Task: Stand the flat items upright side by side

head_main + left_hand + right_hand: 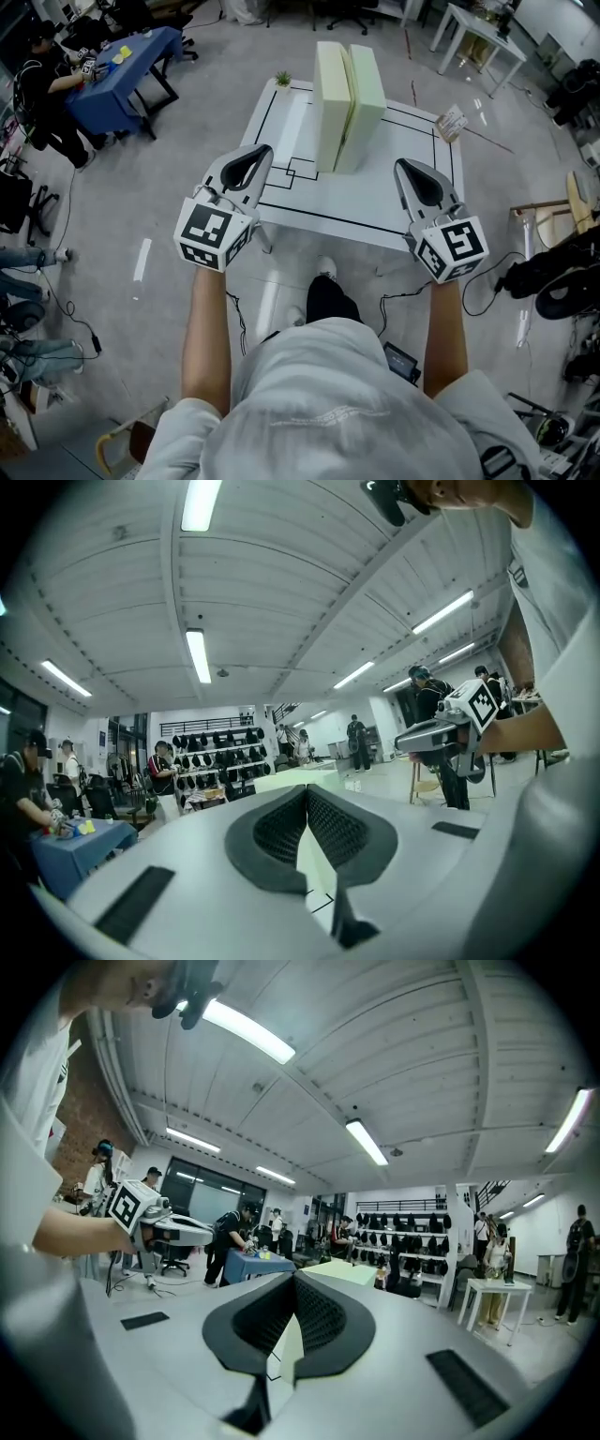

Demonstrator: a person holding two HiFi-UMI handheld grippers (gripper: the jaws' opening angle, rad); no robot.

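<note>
The left gripper (pixel 264 151) has its dark ribbed jaws pressed together with nothing between them; its own view shows the two pads meeting along a single seam. The right gripper (pixel 401 165) is the same, jaws together and empty. Both are held level in front of the person, above the near edge of the white rectangular worktop (pixel 375 202), which is marked with black outlines. They sit well apart from each other, one to each side, and neither touches anything on the worktop.

Between and beyond the grippers, two thick pale-green foam slabs stand upright on the worktop near its far side. The left slab (pixel 332 103) and the right slab (pixel 366 103) stand side by side with their broad faces touching and their narrow ends towards the person.

At the worktop's far left corner sits a small pot with a green spiky plant in it (pixel 282 81). At the far right corner lies a small patterned packet (pixel 451 122); what it holds cannot be made out.

Off to the far left on the grey floor stands a blue-covered table (pixel 131 66) with small yellow items on it.
</note>
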